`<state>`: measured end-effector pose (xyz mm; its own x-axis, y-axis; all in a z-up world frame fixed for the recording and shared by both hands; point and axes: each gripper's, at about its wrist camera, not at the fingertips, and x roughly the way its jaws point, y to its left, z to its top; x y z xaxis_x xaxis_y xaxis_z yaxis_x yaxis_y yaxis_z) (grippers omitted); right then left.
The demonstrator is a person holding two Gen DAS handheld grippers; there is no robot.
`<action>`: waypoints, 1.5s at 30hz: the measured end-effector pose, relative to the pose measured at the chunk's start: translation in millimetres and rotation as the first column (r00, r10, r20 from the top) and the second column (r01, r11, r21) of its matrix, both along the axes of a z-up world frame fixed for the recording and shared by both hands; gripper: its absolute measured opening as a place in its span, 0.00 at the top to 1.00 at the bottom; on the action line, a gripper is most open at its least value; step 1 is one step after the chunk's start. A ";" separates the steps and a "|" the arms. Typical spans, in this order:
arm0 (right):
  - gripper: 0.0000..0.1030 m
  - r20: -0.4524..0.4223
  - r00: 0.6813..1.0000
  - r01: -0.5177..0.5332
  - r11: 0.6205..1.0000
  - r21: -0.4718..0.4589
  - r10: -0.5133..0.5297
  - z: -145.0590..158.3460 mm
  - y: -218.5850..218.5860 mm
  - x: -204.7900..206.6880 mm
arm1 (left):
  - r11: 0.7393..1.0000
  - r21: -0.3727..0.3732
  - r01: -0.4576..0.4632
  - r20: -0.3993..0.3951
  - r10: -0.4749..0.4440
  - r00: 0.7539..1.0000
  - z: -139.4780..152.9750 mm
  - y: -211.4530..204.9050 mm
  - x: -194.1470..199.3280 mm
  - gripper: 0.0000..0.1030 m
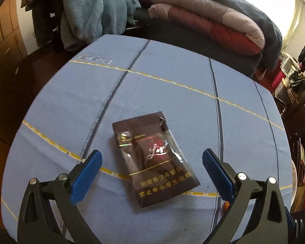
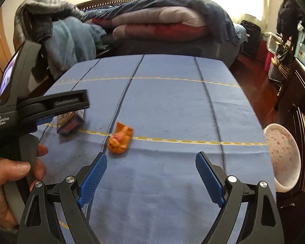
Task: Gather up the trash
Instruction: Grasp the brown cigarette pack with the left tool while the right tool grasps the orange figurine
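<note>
Dark brown and glossy, the cigarette pack (image 1: 155,158) lies flat on the blue tablecloth (image 1: 172,77) directly ahead of the left gripper (image 1: 152,167), between the lines of its two spread fingers and just beyond their blue pads (image 1: 85,178). Loose clear cellophane hangs off the pack's right side, and gold lettering runs across the end nearest the gripper. The left gripper is released, its jaws wide apart and holding nothing; neither pad touches the pack.

The right gripper (image 2: 151,174) is likewise released and empty, its fingers spread over bare cloth. Ahead of it and slightly to the left, just past its left fingertip, sits a crumpled orange wrapper (image 2: 120,139) on a yellow stitched line of the tablecloth (image 2: 172,105). Further left in the same view the left gripper's black body (image 2: 50,101) reaches across, held by a hand (image 2: 12,174), with the cigarette pack (image 2: 71,123) partly hidden under it. Off to the right gripper's right, at the table's edge, stands a white bowl (image 2: 282,156) speckled with red inside, tilted towards the camera.

Beyond the table, ahead of both grippers, a bed carries a folded quilt (image 1: 209,24) in red and pink panels, with a light blue fleece blanket (image 1: 91,10) heaped to its left.
</note>
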<state>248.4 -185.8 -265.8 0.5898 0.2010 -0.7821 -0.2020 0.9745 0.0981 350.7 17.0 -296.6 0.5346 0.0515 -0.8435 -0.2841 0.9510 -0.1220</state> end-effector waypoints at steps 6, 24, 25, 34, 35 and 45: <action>0.14 -0.015 1.000 -0.016 1.000 -0.008 0.015 -6.9 10.7 7.5 | 0.999 0.026 0.033 0.001 -0.033 0.999 -8.9 -6.2 6.4 0.08; 0.40 -0.016 1.000 -0.027 0.999 -0.030 0.026 -20.8 47.5 37.2 | 0.998 0.048 0.033 0.092 -0.038 0.995 18.3 20.8 -3.4 0.50; 0.49 -0.015 0.999 -0.029 0.999 -0.037 0.028 -20.6 48.0 37.5 | 0.998 0.049 0.034 0.096 -0.039 0.995 20.2 20.2 -3.8 0.50; 0.75 -0.018 1.000 -0.012 1.000 0.023 0.012 -11.1 21.6 26.4 | 0.994 0.055 0.092 0.138 -0.099 0.985 40.3 -3.8 -9.7 0.50; 0.75 -0.014 1.000 -0.004 0.999 0.037 0.005 -8.8 15.5 23.5 | 0.993 0.057 0.104 0.146 -0.111 0.983 44.2 -9.2 -11.0 0.50; 0.75 0.024 0.995 0.094 0.990 0.110 -0.097 13.1 -49.6 1.2 | 0.968 0.091 0.235 0.214 -0.250 0.944 78.1 -75.0 -21.8 0.50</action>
<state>249.6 -235.4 -252.6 0.6327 0.2255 -0.7408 -0.1132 0.9733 0.1996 329.0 -58.1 -218.5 0.7112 -0.0533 -0.7010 -0.0166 0.9956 -0.0926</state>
